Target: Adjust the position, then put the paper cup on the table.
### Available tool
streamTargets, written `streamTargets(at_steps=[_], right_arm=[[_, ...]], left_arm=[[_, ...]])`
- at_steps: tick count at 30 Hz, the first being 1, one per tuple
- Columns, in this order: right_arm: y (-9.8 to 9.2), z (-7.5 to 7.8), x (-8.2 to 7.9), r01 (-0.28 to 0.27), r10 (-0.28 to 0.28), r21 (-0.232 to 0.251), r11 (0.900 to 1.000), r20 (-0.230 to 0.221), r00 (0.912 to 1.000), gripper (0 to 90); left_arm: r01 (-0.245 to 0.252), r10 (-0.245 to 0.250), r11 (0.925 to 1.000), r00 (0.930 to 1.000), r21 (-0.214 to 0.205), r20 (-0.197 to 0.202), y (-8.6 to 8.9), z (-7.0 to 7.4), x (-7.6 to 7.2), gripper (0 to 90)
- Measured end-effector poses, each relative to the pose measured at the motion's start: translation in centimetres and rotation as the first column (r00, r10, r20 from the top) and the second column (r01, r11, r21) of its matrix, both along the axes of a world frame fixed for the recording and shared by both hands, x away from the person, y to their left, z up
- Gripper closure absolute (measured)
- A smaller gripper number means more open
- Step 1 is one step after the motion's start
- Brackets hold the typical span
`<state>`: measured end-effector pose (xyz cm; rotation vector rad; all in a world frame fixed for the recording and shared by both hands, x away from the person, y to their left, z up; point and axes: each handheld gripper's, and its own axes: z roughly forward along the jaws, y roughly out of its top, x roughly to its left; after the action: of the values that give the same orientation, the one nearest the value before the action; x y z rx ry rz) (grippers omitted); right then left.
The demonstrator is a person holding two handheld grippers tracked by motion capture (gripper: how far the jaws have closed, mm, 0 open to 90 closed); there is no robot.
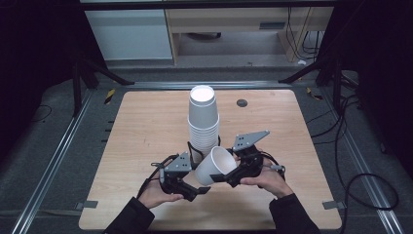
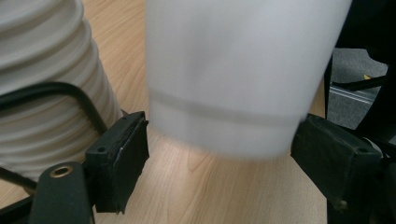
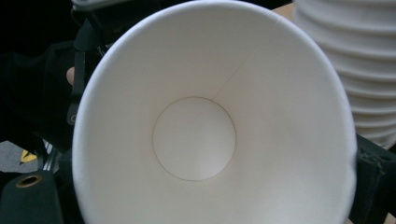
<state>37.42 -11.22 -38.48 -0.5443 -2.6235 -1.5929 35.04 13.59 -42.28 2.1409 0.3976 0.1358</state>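
A tall stack of white paper cups (image 1: 203, 119), mouths down, stands at the middle of the wooden table (image 1: 146, 126). In front of it a single white paper cup (image 1: 215, 165) lies tilted in the air, mouth up and to the right. My right gripper (image 1: 228, 176) is shut on it near the rim, and the right gripper view looks straight into the cup (image 3: 196, 135). My left gripper (image 1: 198, 189) is open, its jaws on either side of the cup's base (image 2: 229, 74) with a gap at the left jaw. The stack (image 2: 42, 88) rises close on its left.
A small dark round grommet (image 1: 242, 103) sits in the table's far right part. Metal rails (image 1: 58, 146) and cables (image 1: 355, 161) run along the floor on both sides. Pale cabinets (image 1: 129, 34) stand beyond the far edge.
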Motion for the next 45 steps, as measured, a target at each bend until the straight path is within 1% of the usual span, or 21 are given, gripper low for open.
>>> streamTargets(at_steps=[4, 10, 14, 16, 17, 18, 19, 20, 21, 22, 24, 26, 27, 28, 29, 32, 38, 40, 42, 44, 45], right_arm=[[-1.6, 1.1, 0.1, 0.048, -0.048, 0.011, 0.9988, 0.027, 0.9985, 10.0], [-3.0, 1.6, 0.1, 0.101, -0.1, -0.006, 0.9949, 0.038, 0.9942, 10.1], [-4.2, 1.7, 0.3, 0.171, -0.17, -0.015, 0.9852, 0.04, 0.9847, 10.1], [-5.0, 1.8, 0.5, 0.234, -0.233, -0.028, 0.9718, 0.043, 0.9716, 10.1], [-5.0, 1.8, 0.5, 0.234, -0.233, -0.028, 0.9718, 0.043, 0.9716, 10.1], [-5.5, 1.9, 0.6, 0.278, -0.277, -0.022, 0.9603, 0.048, 0.9597, 10.1], [-5.7, 1.9, 0.6, 0.298, -0.297, -0.019, 0.9542, 0.054, 0.9533, 10.1], [-6.0, 2.0, 0.7, 0.32, -0.318, -0.021, 0.9473, 0.055, 0.9464, 10.1], [-6.0, 2.0, 0.7, 0.32, -0.318, -0.021, 0.9473, 0.055, 0.9464, 10.1], [-6.1, 2.0, 0.7, 0.333, -0.331, -0.019, 0.9429, 0.061, 0.9417, 10.1], [-6.8, 2.2, 0.9, 0.393, -0.39, -0.02, 0.9195, 0.078, 0.9175, 10.1], [-7.0, 2.2, 1.0, 0.405, -0.402, -0.024, 0.9142, 0.078, 0.9124, 10.1], [-7.4, 2.1, 1.3, 0.455, -0.45, -0.038, 0.8897, 0.099, 0.8877, 10.1], [-7.6, 2.1, 1.5, 0.471, -0.464, -0.05, 0.8806, 0.11, 0.879, 10.1], [-7.6, 2.1, 1.5, 0.471, -0.464, -0.05, 0.8806, 0.11, 0.879, 10.1], [-8.2, 1.9, 2.1, 0.523, -0.51, -0.083, 0.8485, 0.133, 0.8497, 10.1], [-9.1, 1.9, 3.0, 0.584, -0.57, -0.109, 0.8046, 0.137, 0.8104, 10.0], [-9.4, 2.1, 3.3, 0.613, -0.597, -0.116, 0.7812, 0.149, 0.7884, 9.9], [-9.8, 2.3, 3.6, 0.628, -0.612, -0.121, 0.7686, 0.147, 0.7771, 9.9], [-10.2, 2.6, 4.0, 0.652, -0.633, -0.131, 0.7471, 0.158, 0.7577, 9.9], [-10.3, 2.7, 4.1, 0.657, -0.638, -0.134, 0.7418, 0.159, 0.753, 9.9]], left_arm=[[-0.04, 0.04, 0.999, 0.9992, 0.021, -0.001, 0.6, -0.1, 0.4, 17.5], [-0.109, 0.109, 0.994, 0.994, 0.016, -0.011, 2.0, -0.2, 1.1, 17.5], [-0.158, 0.158, 0.9874, 0.9874, 0.01, -0.012, 2.9, 0.0, 1.5, 17.6], [-0.194, 0.194, 0.981, 0.981, 0.008, -0.008, 3.4, 0.1, 1.7, 17.3], [-0.194, 0.194, 0.981, 0.981, 0.008, -0.008, 3.4, 0.1, 1.7, 17.3], [-0.213, 0.213, 0.9771, 0.9771, 0.009, -0.008, 3.8, 0.1, 1.8, 17.4], [-0.213, 0.213, 0.9771, 0.9771, 0.009, -0.008, 3.8, 0.1, 1.8, 17.4], [-0.234, 0.234, 0.9722, 0.9722, 0.012, -0.008, 4.2, 0.0, 1.9, 17.5], [-0.234, 0.234, 0.9722, 0.9722, 0.012, -0.008, 4.2, 0.0, 1.9, 17.5], [-0.253, 0.253, 0.9674, 0.9674, 0.014, -0.013, 4.5, 0.0, 2.0, 17.5], [-0.279, 0.28, 0.9601, 0.96, 0.015, -0.018, 4.9, -0.2, 2.2, 17.9], [-0.293, 0.294, 0.9558, 0.9558, 0.02, -0.015, 5.0, -0.3, 2.3, 17.8], [-0.304, 0.304, 0.9524, 0.9524, 0.022, -0.015, 5.1, -0.3, 2.3, 17.5], [-0.311, 0.311, 0.9503, 0.9502, 0.023, -0.018, 5.2, -0.4, 2.4, 17.5], [-0.323, 0.323, 0.9462, 0.9462, 0.024, -0.02, 5.3, -0.4, 2.4, 17.5], [-0.361, 0.362, 0.9322, 0.9318, 0.026, -0.03, 6.0, -0.6, 2.7, 17.3], [-0.426, 0.427, 0.9039, 0.9038, 0.04, -0.027, 7.4, -0.8, 2.9, 16.6], [-0.441, 0.443, 0.8961, 0.8961, 0.047, -0.03, 7.8, -1.0, 3.0, 16.1], [-0.461, 0.463, 0.8857, 0.8861, 0.056, -0.026, 8.2, -1.1, 3.1, 15.8], [-0.48, 0.482, 0.8751, 0.876, 0.063, -0.022, 8.5, -1.3, 3.2, 15.4], [-0.491, 0.493, 0.8685, 0.8696, 0.068, -0.023, 8.7, -1.4, 3.1, 15.0]])
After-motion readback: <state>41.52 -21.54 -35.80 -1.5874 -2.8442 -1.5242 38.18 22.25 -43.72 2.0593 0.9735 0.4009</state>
